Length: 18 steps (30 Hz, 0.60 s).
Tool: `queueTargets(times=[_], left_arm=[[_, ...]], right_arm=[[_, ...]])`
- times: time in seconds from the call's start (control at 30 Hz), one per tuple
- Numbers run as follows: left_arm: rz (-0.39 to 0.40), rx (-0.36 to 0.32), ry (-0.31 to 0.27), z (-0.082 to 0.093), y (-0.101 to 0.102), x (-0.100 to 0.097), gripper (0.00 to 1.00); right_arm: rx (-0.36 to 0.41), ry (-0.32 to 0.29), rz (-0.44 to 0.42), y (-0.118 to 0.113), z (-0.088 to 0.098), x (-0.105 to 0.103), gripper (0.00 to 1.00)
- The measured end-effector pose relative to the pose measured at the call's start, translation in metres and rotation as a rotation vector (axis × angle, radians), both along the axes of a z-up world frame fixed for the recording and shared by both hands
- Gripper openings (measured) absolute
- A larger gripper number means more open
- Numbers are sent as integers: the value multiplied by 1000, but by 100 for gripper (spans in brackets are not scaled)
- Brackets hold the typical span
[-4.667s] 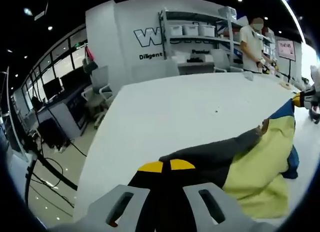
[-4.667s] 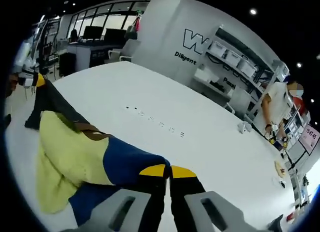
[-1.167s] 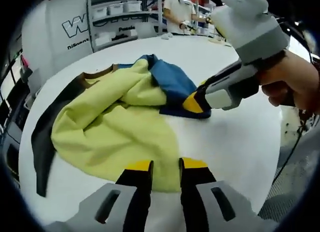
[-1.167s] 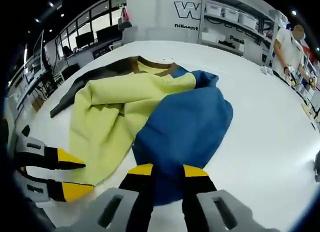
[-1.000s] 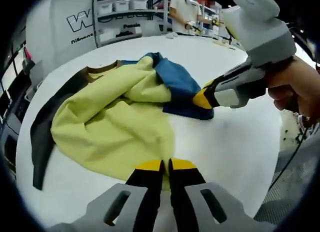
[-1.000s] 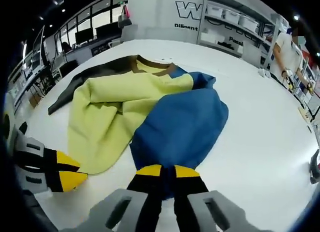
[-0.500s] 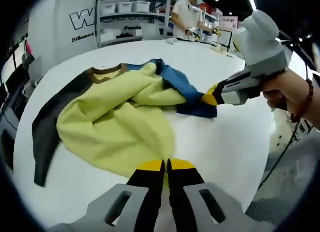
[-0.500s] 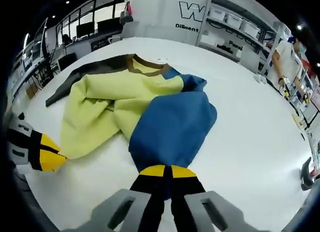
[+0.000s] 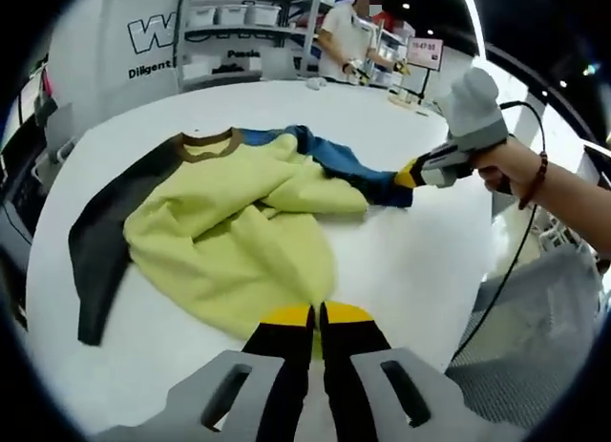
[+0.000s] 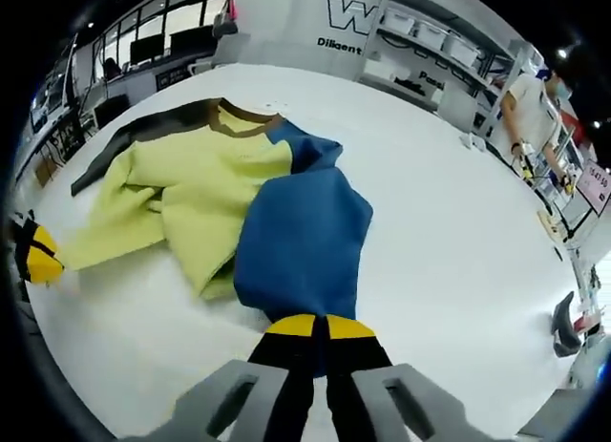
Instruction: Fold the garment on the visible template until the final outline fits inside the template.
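The white desk fills the middle of both views, and the garment lies crumpled across it, centre-left in the left gripper view, with yellow body, blue side and dark sleeve. The left hand-held gripper, bottom centre, is closed on the yellow hem; the right hand-held gripper, bottom centre of its own view, is pinched on the blue edge. No template outline is discernible. The step in hand looks like spreading; next, both edges likely need pulling apart until the cloth lies flat.
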<state>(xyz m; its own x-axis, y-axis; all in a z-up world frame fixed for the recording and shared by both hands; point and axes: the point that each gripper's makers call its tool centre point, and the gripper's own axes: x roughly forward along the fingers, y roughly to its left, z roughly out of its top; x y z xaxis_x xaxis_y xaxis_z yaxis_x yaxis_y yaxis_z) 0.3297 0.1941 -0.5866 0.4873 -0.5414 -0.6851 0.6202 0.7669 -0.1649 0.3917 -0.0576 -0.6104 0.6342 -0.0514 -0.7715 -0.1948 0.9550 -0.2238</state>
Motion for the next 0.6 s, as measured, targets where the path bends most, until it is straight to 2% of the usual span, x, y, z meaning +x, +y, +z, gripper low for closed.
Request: queueTargets(times=[0.17, 0.33, 0.6], left_arm=[[-29, 22, -29, 14, 11, -4, 3], [-56, 51, -35, 17, 15, -10, 3], [-72, 63, -33, 18, 18, -16, 3]], right_arm=[[-45, -4, -20, -27, 5, 1, 0], [-65, -6, -55, -51, 7, 4, 0], [-95, -9, -61, -75, 11, 12, 0]])
